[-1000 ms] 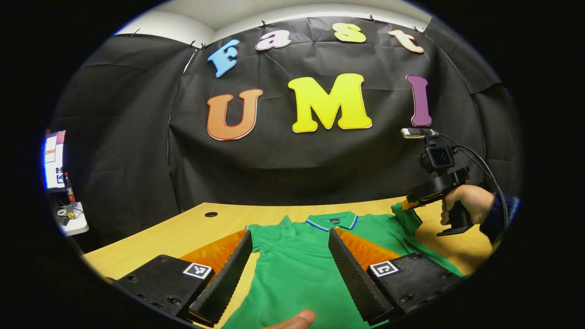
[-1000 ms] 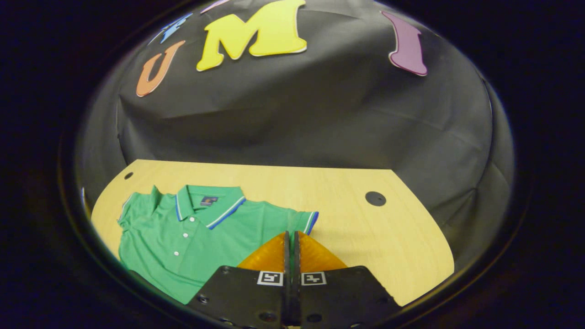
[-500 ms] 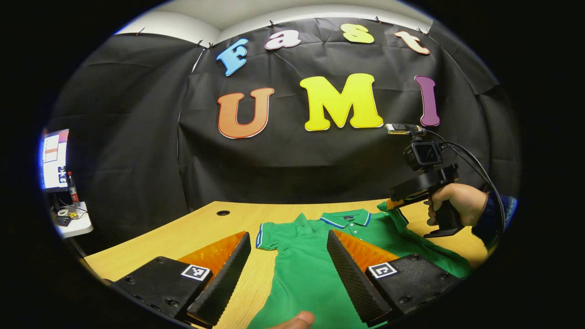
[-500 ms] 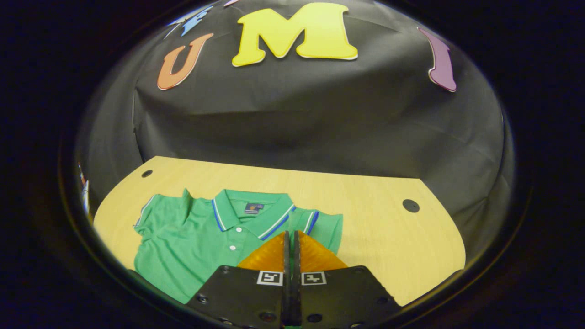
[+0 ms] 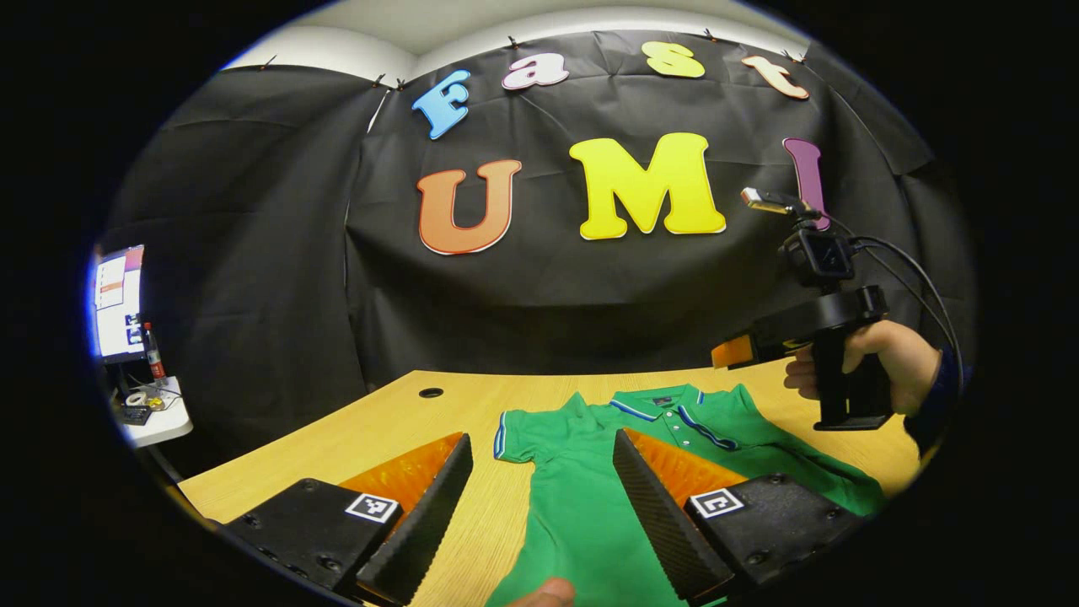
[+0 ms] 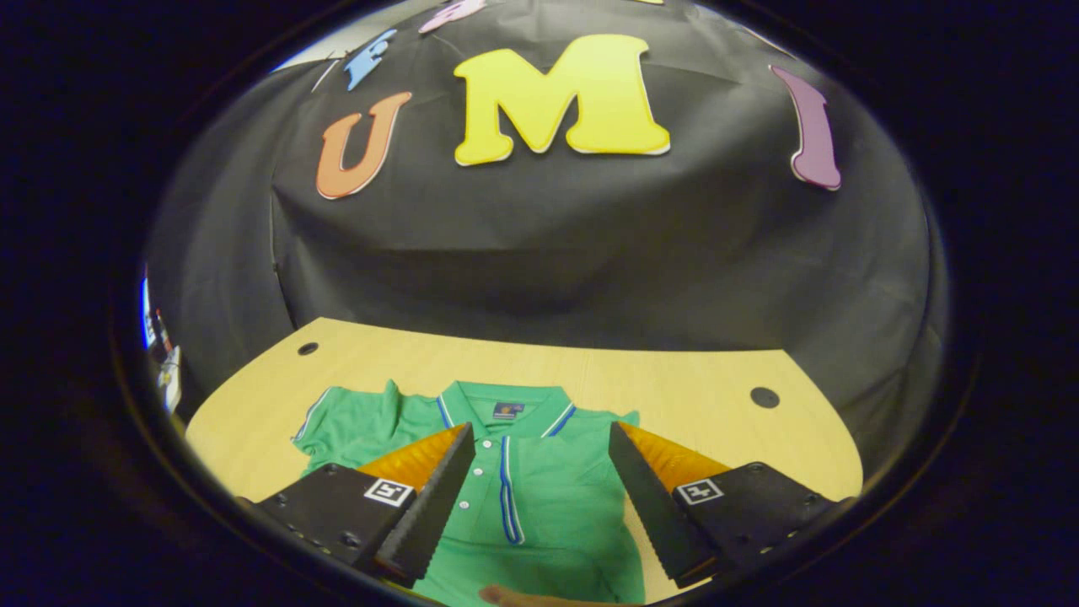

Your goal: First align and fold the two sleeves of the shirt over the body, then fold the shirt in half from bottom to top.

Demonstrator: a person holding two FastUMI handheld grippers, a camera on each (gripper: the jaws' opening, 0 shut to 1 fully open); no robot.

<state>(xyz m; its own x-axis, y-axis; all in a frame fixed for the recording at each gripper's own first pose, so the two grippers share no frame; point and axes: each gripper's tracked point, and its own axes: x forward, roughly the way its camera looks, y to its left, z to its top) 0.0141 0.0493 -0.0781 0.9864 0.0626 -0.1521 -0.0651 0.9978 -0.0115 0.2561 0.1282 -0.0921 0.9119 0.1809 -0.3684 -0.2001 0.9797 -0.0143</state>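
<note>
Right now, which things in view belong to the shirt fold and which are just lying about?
Job:
- green polo shirt, one sleeve already folded over the body, the other sleeve still spread out
- left gripper, open
- right gripper, open, over the shirt
- wooden table

Lying about:
- screen off to the side
- small white stand with clutter under it

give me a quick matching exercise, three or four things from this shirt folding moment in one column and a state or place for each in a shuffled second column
Things:
1. right sleeve
2. left sleeve
3. right gripper
4. table

States or places:
A. spread out flat to the side of the shirt
B. bare wood with a round hole near the far edge
C. folded over the body of the shirt
D. open, fingers apart above the shirt

Pairs: 1-C, 2-A, 3-D, 4-B
</note>
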